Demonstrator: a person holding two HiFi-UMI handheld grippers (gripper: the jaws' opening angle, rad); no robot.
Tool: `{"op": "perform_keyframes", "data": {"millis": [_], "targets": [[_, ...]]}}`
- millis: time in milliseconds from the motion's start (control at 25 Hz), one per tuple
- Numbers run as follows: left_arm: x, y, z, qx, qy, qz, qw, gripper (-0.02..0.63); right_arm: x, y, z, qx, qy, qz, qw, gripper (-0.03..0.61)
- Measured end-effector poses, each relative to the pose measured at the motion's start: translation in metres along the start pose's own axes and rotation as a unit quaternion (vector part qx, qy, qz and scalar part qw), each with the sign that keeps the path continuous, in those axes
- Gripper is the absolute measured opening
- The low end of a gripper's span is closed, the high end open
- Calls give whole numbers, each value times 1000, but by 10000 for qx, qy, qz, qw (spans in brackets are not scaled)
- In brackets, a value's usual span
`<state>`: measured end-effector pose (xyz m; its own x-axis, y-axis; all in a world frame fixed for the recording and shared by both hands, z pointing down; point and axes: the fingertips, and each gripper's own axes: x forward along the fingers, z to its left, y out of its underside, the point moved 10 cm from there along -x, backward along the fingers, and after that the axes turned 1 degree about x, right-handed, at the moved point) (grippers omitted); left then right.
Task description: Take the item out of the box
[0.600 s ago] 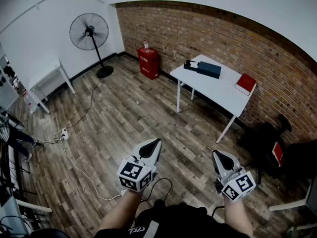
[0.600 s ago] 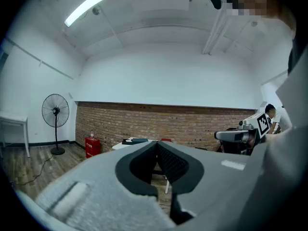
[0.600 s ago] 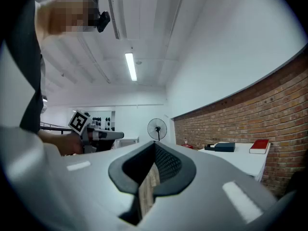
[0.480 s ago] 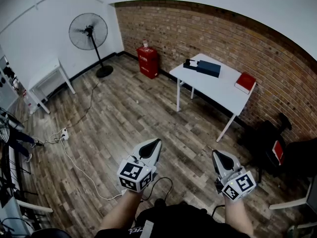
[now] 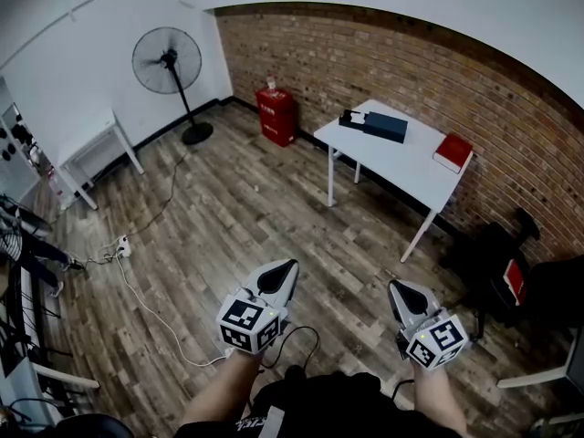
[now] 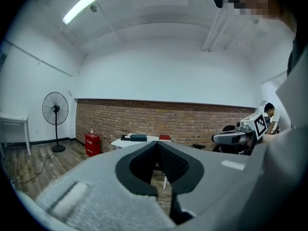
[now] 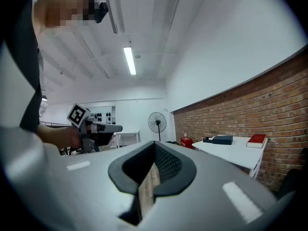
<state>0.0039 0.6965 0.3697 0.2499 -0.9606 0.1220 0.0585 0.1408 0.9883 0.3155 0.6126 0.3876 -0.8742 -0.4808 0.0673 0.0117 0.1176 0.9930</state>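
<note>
A dark blue box (image 5: 384, 127) lies on the white table (image 5: 401, 167) by the brick wall, across the room from me. A red box (image 5: 453, 153) rests at the table's right end, and a small black item (image 5: 349, 118) sits left of the blue box. My left gripper (image 5: 288, 265) and right gripper (image 5: 394, 286) hang low in front of my body, far from the table. Both are shut with nothing between the jaws. In the left gripper view the blue box (image 6: 138, 137) shows beyond the closed tips (image 6: 156, 142). It sits to the right (image 7: 222, 139) in the right gripper view.
A standing fan (image 5: 166, 60) and a red cabinet (image 5: 276, 115) stand by the far wall. A small white side table (image 5: 91, 144) is at the left. A power strip (image 5: 120, 245) and its cable lie on the wooden floor. A black chair (image 5: 497, 263) stands at the right.
The head view has shifted slightly. Both grippers stay shut at nearly the same low spot, the right one a touch lower.
</note>
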Motion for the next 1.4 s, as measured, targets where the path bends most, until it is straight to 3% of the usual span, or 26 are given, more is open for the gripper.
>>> {"op": "perform_keyframes", "data": {"millis": [200,520,680,1120,1400], "targets": [[2,3,-22,72,52,113,9999,6,-19,1,-9,-39,-39,17,10000,0],[26,17,-59,26,274,308,9991,6,-40,33,-23,367,-159,317,9987,0],[47,12,-59,73,363,311,9988,6,-42,38,-48,535,15,385,9978,0],[129,4,-6,-39,448,279,9986,6,23,45,-110,838,91,632,9944,0],[176,2,61,-192,360,455,9981,6,106,45,-141,939,-59,799,9924,0]]}}
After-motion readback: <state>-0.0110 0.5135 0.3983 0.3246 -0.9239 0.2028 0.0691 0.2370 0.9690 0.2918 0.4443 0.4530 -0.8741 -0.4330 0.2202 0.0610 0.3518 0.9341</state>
